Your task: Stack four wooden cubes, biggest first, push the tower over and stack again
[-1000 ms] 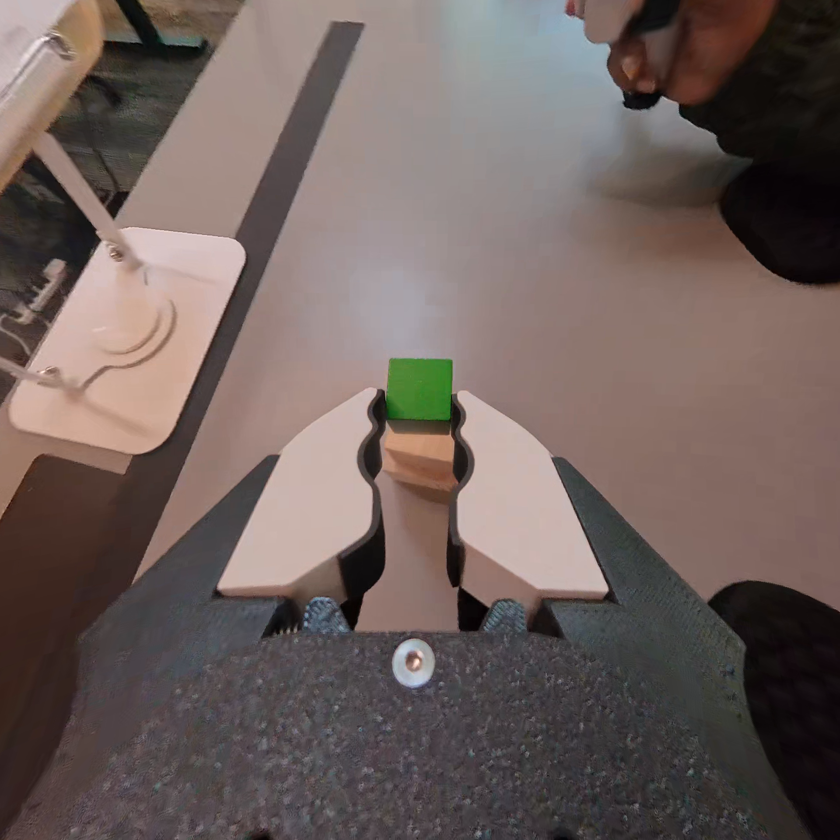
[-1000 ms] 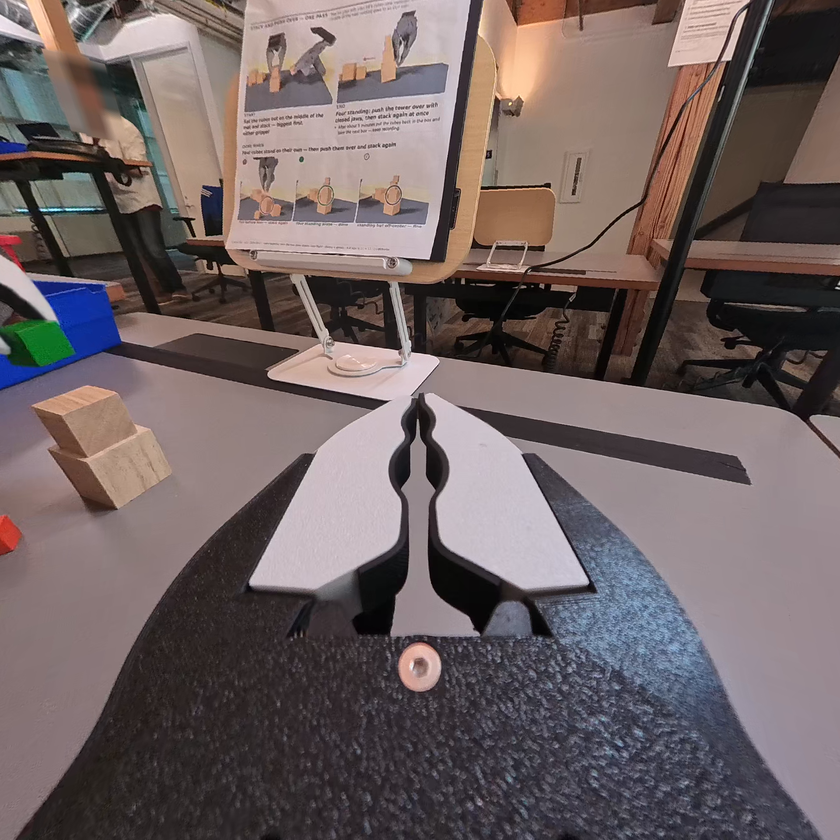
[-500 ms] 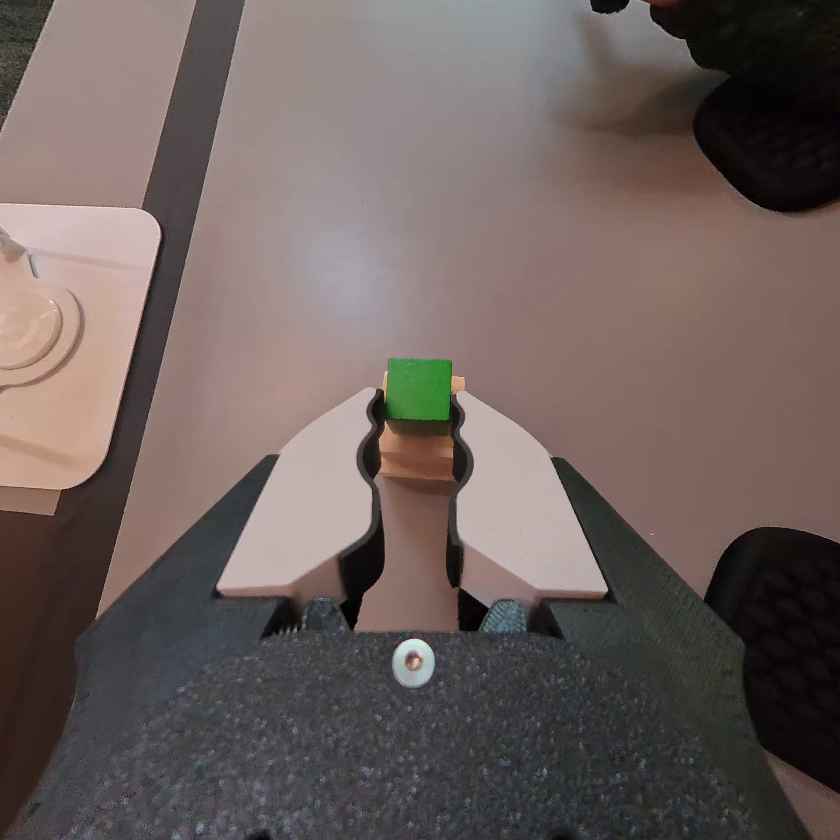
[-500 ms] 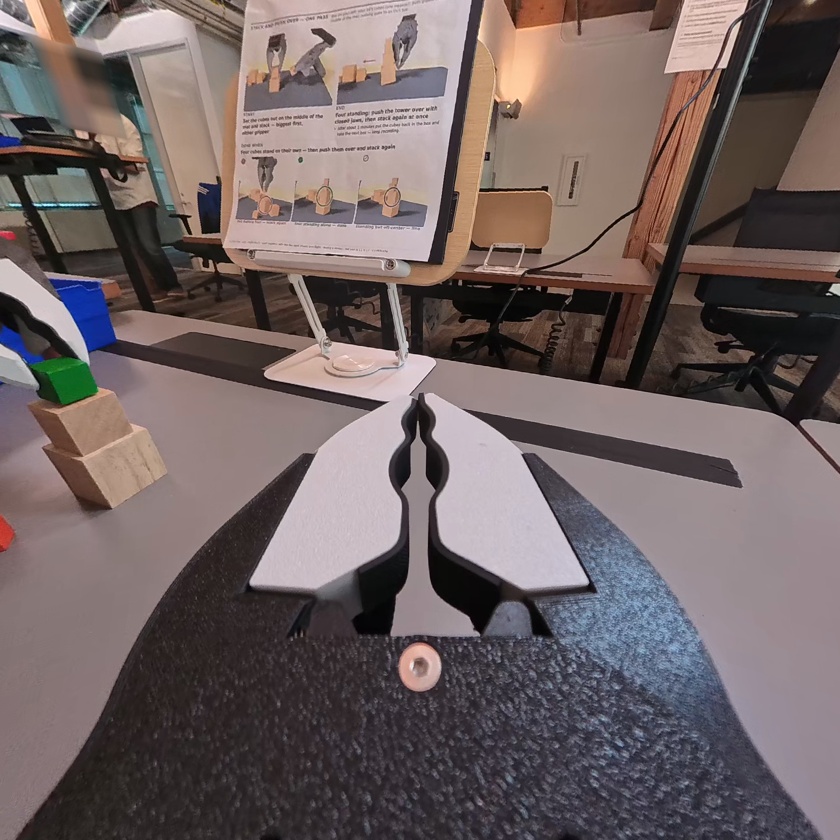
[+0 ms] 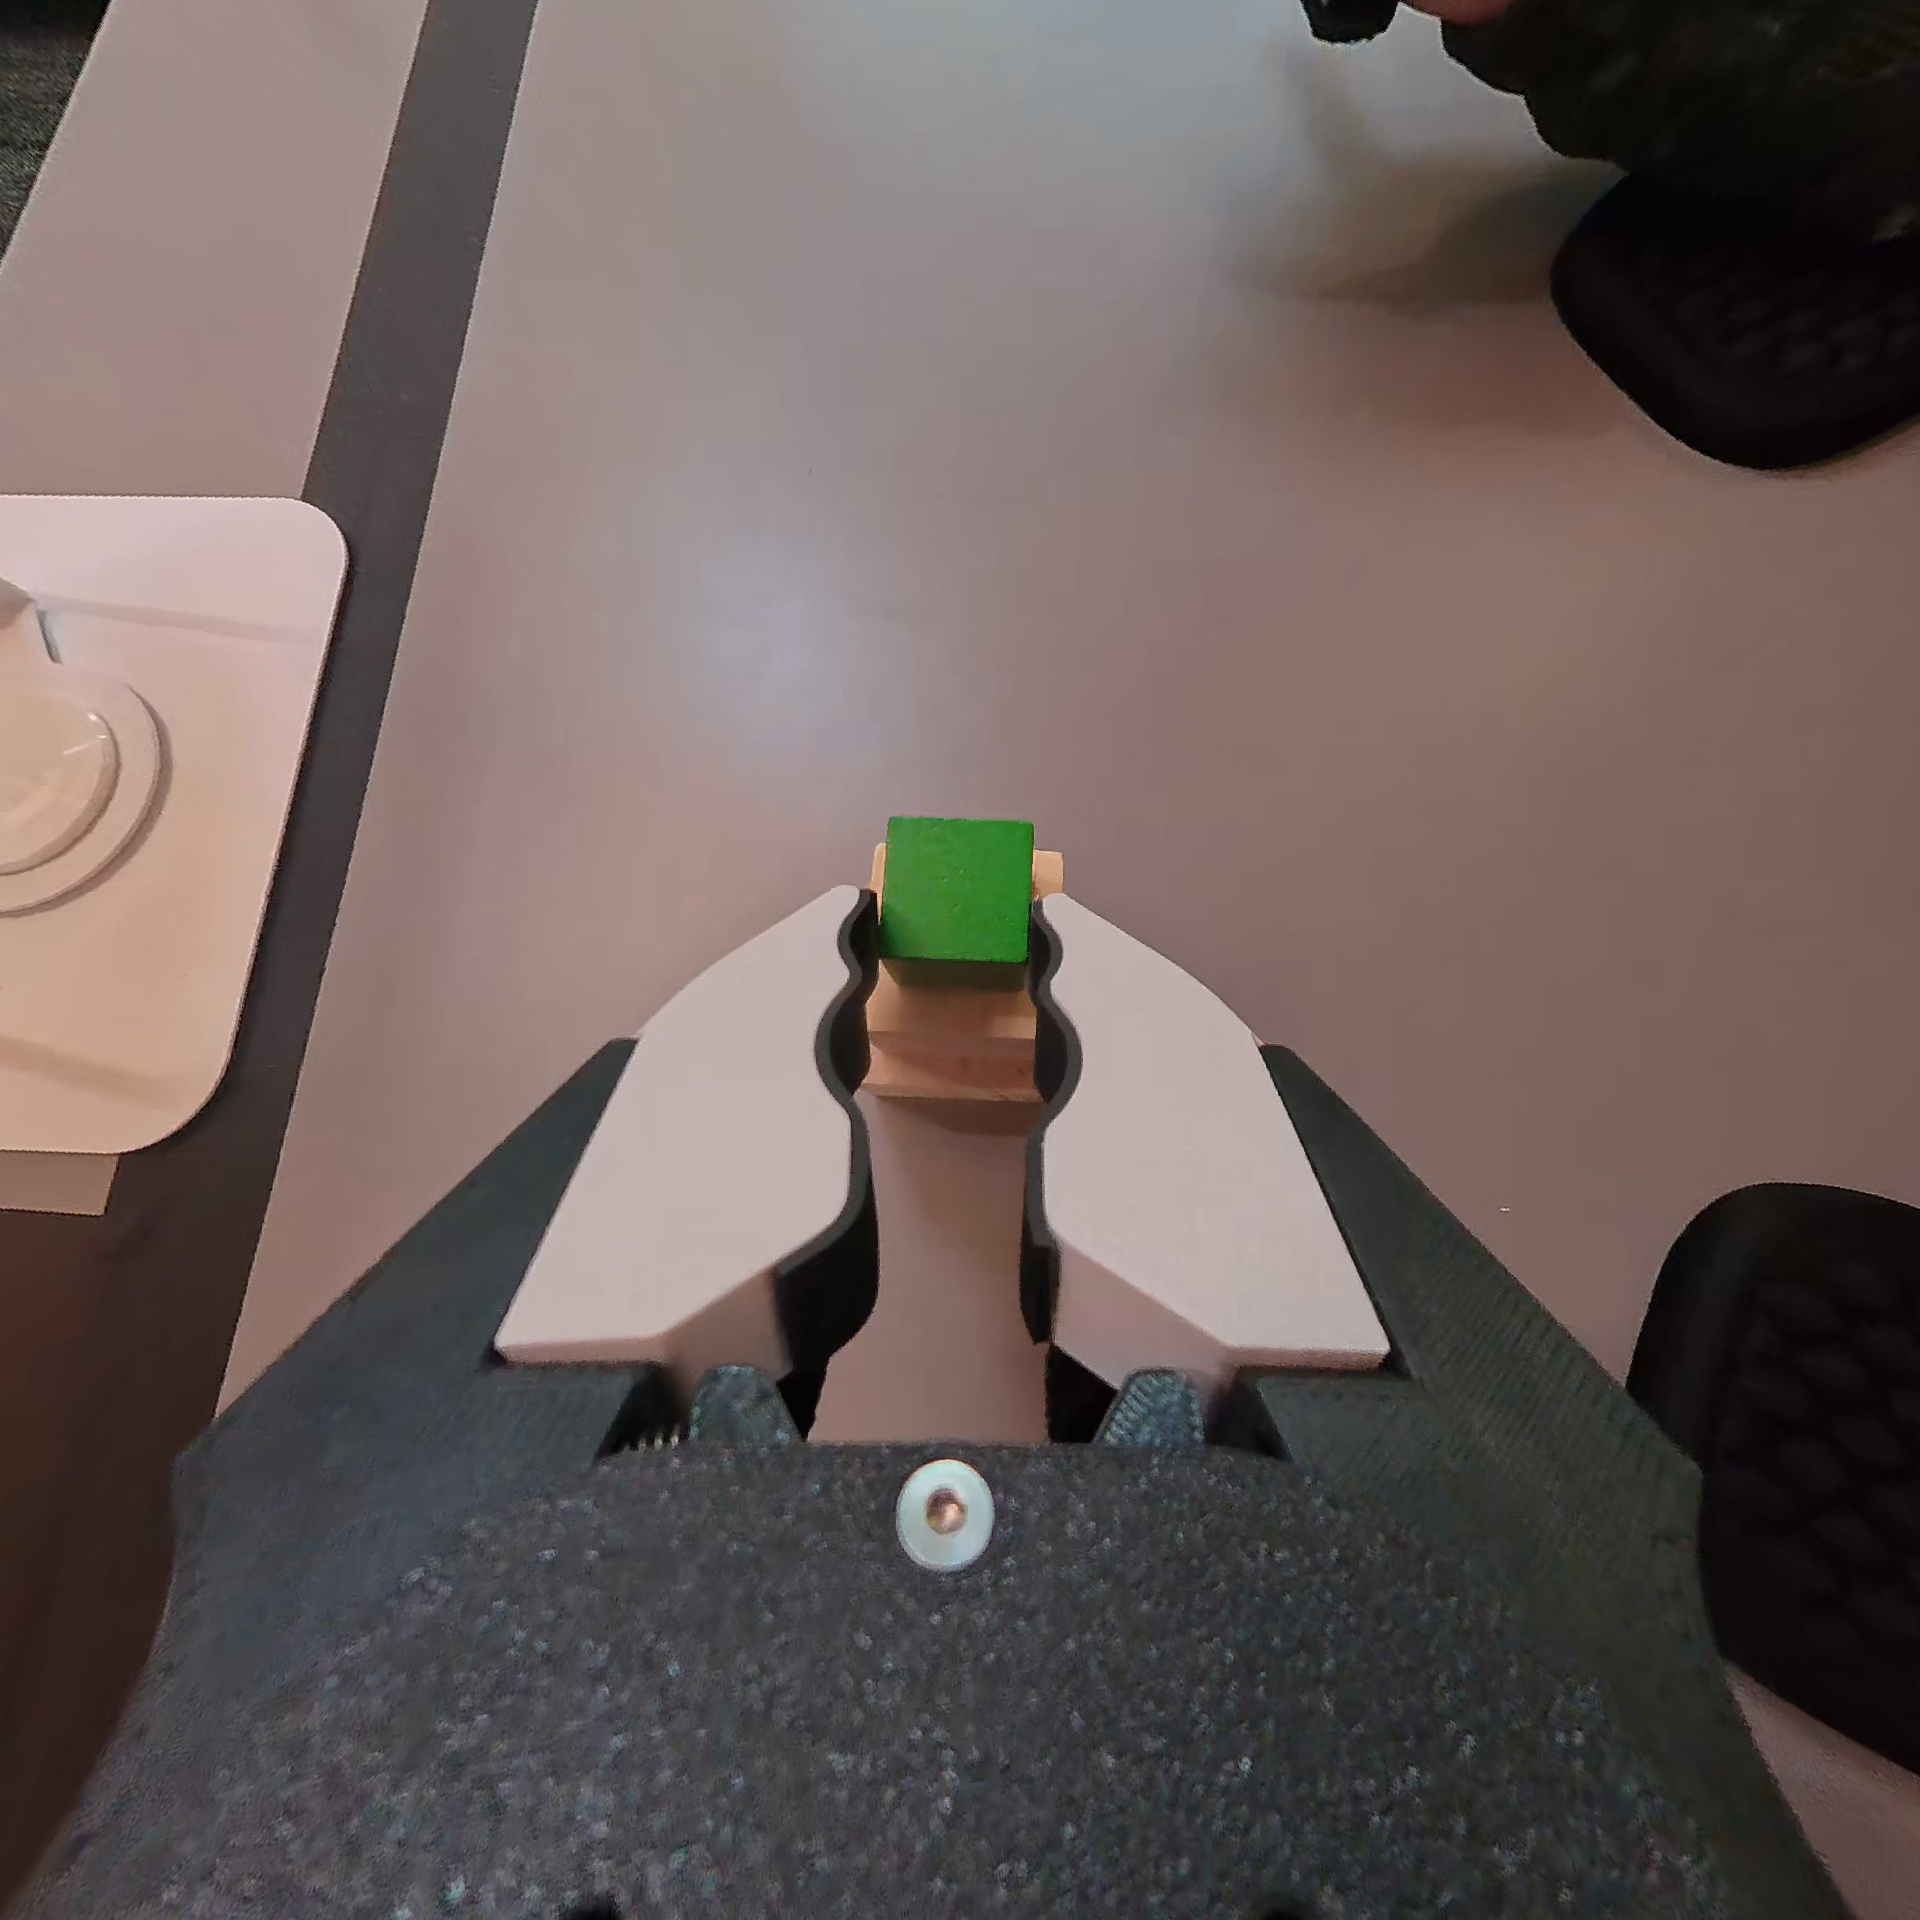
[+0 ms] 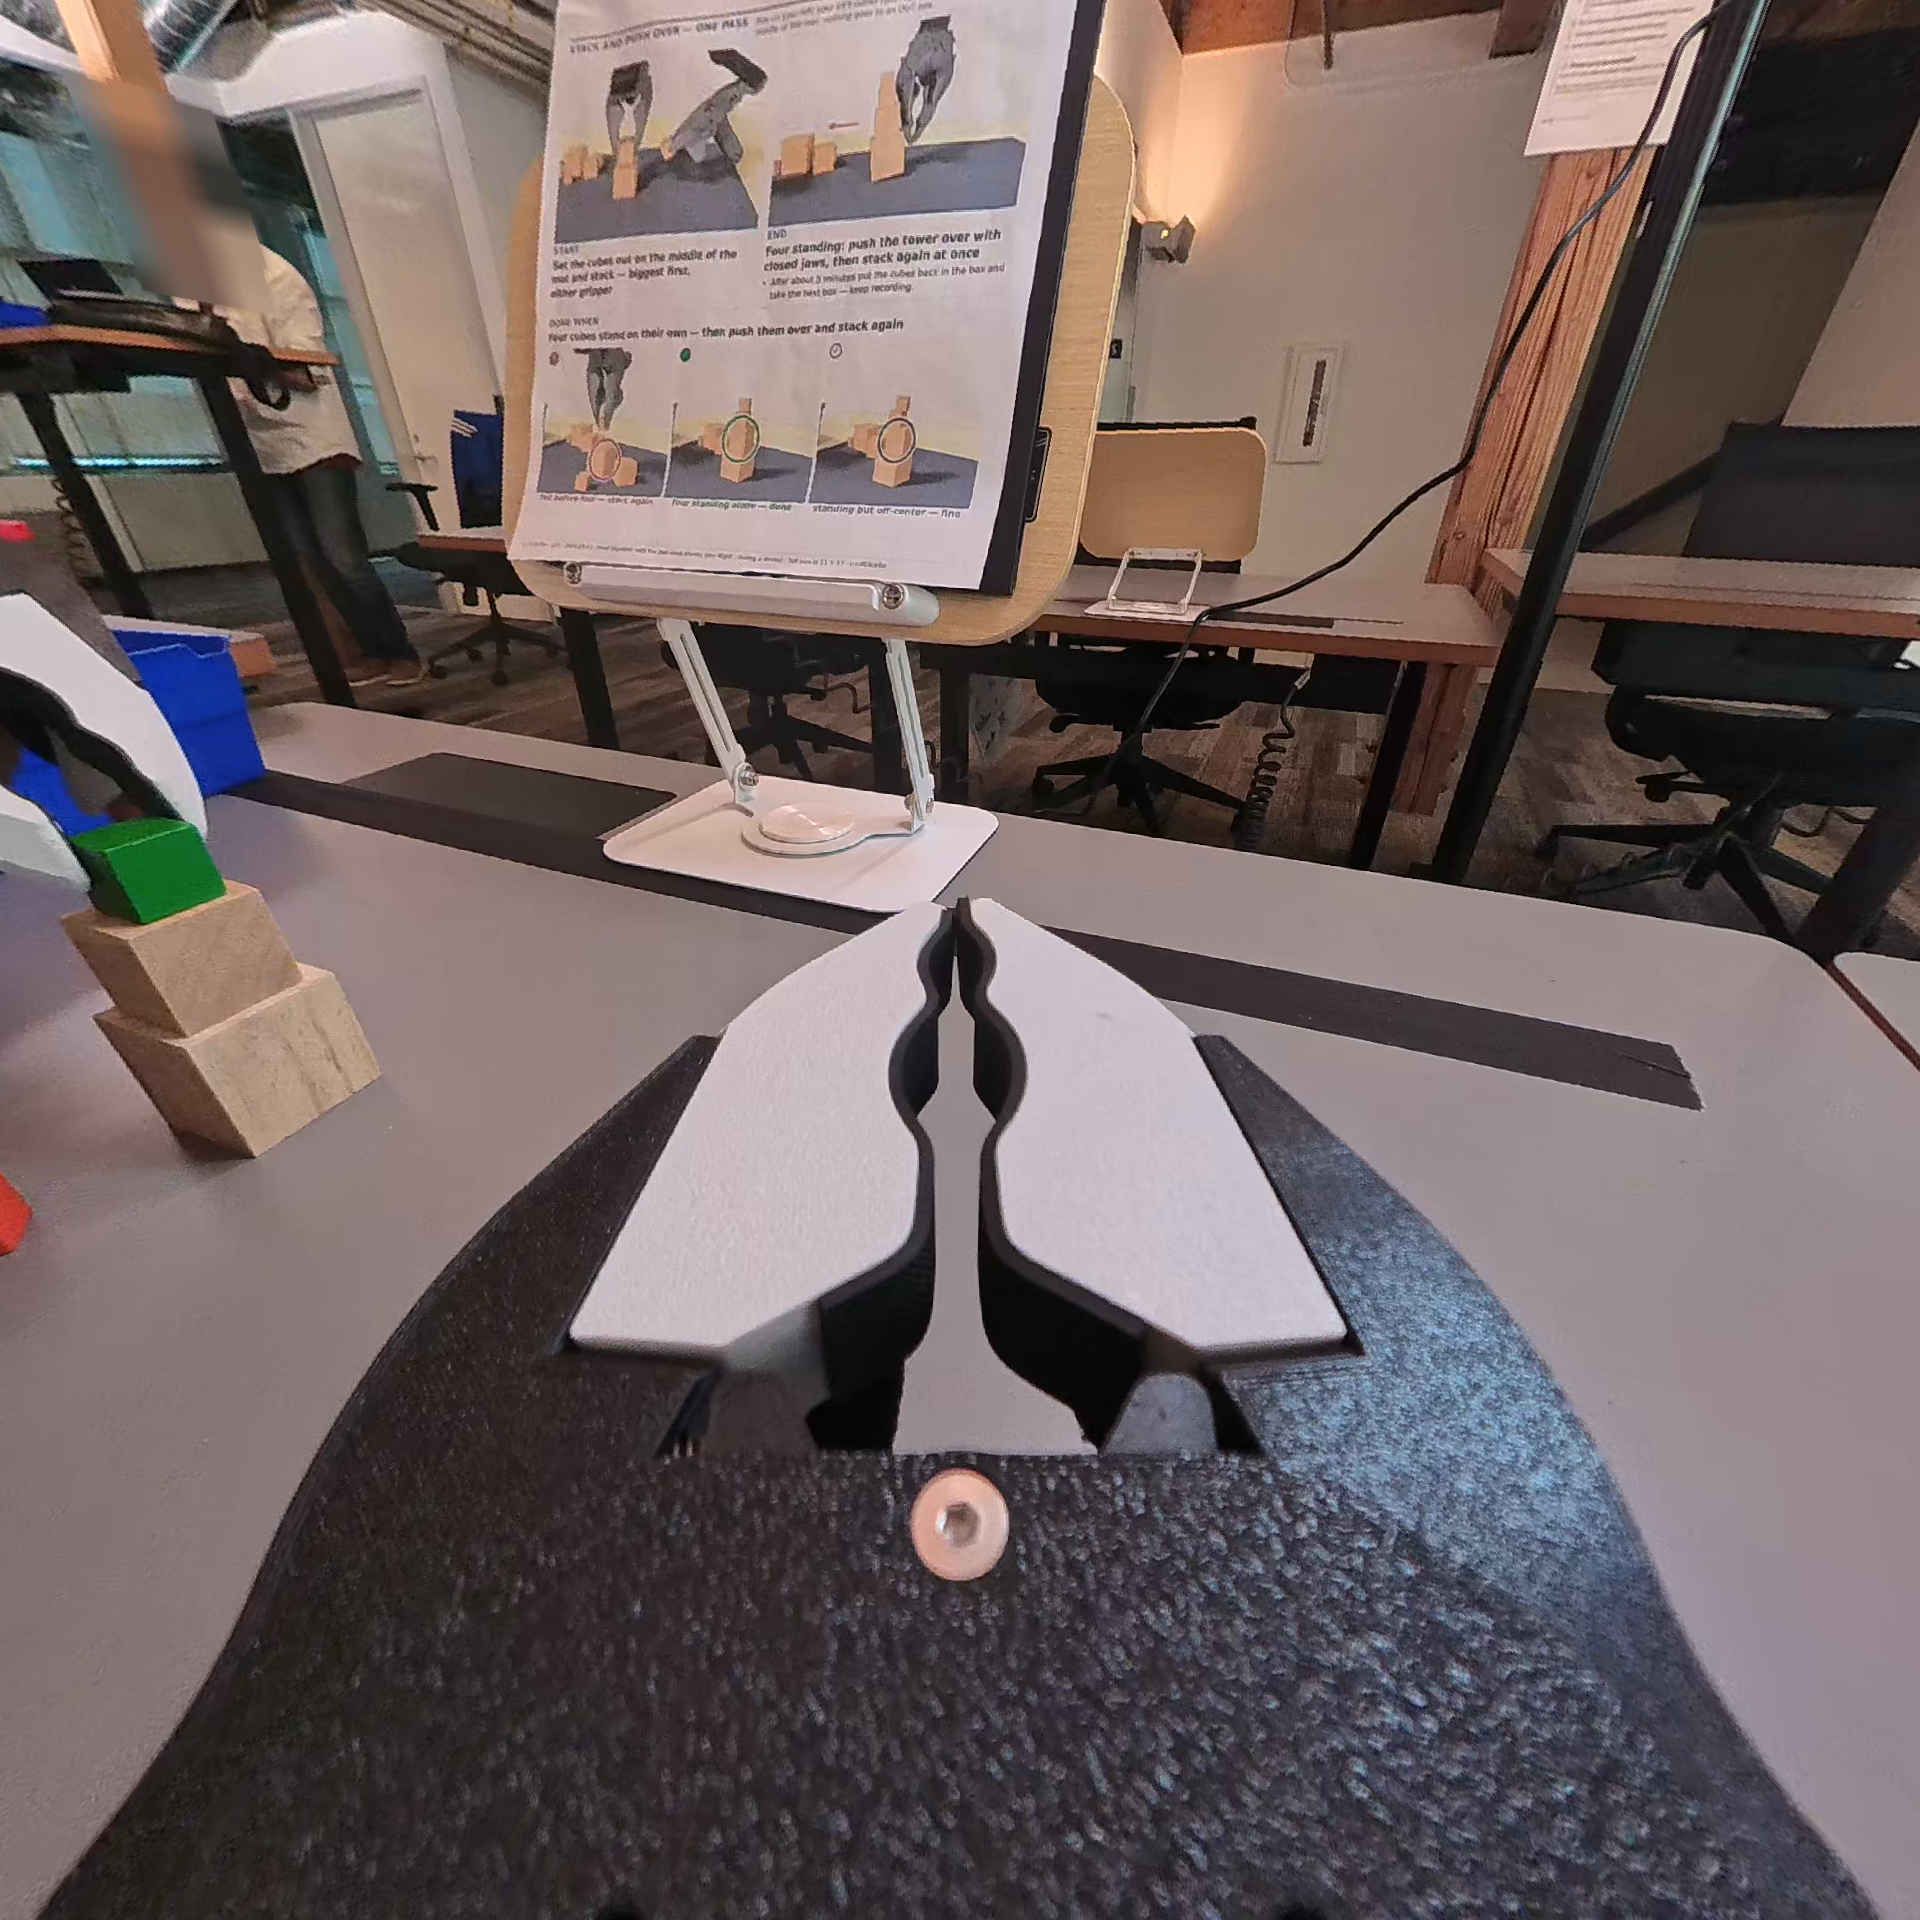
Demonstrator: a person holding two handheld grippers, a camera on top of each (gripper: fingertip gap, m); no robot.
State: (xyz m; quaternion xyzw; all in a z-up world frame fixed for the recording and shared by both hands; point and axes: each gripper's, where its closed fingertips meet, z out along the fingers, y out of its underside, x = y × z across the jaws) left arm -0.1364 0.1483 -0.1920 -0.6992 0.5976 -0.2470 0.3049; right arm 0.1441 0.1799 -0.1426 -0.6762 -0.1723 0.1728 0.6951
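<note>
Left gripper [image 5: 954, 914] lowered, jaws clamping green cube [image 5: 954, 888] on stack

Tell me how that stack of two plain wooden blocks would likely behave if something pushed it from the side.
The wooden stack looks rigid, so it would probably slide or topple rather than bend. Its upper block sits twisted and off-centre on the lower block, so it may well shift first. The green cube, gripped in the left gripper's jaws atop it, might steady it.
</note>
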